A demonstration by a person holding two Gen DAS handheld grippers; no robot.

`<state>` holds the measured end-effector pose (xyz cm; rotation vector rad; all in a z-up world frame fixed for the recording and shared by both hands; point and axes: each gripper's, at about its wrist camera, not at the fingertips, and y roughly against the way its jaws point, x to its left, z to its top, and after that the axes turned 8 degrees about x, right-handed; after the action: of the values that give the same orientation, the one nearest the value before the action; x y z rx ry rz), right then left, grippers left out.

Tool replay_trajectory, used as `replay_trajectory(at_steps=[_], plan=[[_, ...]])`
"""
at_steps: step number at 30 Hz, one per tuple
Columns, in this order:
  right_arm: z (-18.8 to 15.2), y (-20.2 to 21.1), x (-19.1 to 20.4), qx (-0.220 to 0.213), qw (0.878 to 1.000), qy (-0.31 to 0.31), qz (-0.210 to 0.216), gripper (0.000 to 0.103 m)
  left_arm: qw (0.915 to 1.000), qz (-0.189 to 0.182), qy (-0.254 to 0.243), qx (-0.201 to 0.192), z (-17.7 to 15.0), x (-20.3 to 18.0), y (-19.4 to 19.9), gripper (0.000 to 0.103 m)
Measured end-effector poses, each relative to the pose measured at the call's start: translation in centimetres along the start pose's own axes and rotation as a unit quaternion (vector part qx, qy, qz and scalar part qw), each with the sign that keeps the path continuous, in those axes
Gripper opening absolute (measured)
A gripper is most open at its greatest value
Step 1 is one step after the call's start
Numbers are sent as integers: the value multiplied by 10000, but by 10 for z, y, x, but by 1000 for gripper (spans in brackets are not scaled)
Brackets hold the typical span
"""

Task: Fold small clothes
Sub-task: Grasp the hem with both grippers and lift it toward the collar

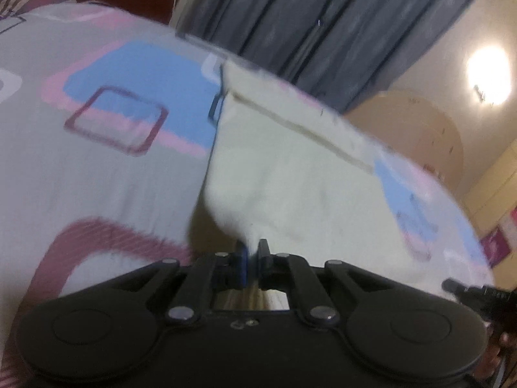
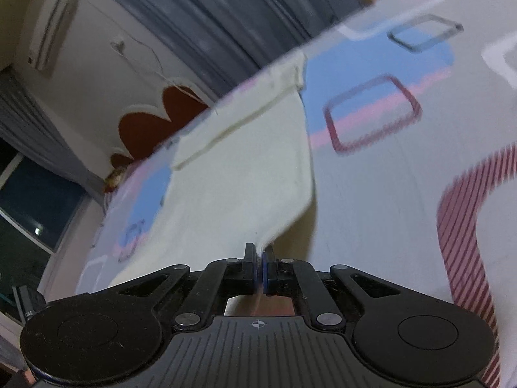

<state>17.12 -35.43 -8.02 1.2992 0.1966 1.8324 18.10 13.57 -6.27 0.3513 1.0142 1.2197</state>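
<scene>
Cream garment (image 1: 290,174): soft matt cloth, faintly fuzzy, with a stitched hem band along the far edge. Bedsheet (image 1: 97,168): smooth woven cotton-like cloth, matt, printed in pink, blue and maroon. Left gripper (image 1: 253,252) and right gripper (image 2: 259,255): matt black plastic, slightly grainy, with dull silver metal rivets; ribbed grooves moulded into the right one's body. Curtain (image 1: 323,22): grey cloth, matt, hanging in soft folds.

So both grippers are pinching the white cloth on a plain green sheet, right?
Not quite. The sheet isn't plain green: it's pale with blue, pink and maroon squares, as the right wrist view shows. Both grippers do pinch the white cloth.
</scene>
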Motion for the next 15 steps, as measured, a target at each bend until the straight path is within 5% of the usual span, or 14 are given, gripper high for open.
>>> replay_trajectory(at_steps=[8,15], plan=[[95,-7,42,-586,9972,437,179,2,9976,-416,-178,-527,106,-39,4,5],[218,-63,38,-609,9981,98,-90,2,9991,-260,-232,-228,220,-53,-77,5]])
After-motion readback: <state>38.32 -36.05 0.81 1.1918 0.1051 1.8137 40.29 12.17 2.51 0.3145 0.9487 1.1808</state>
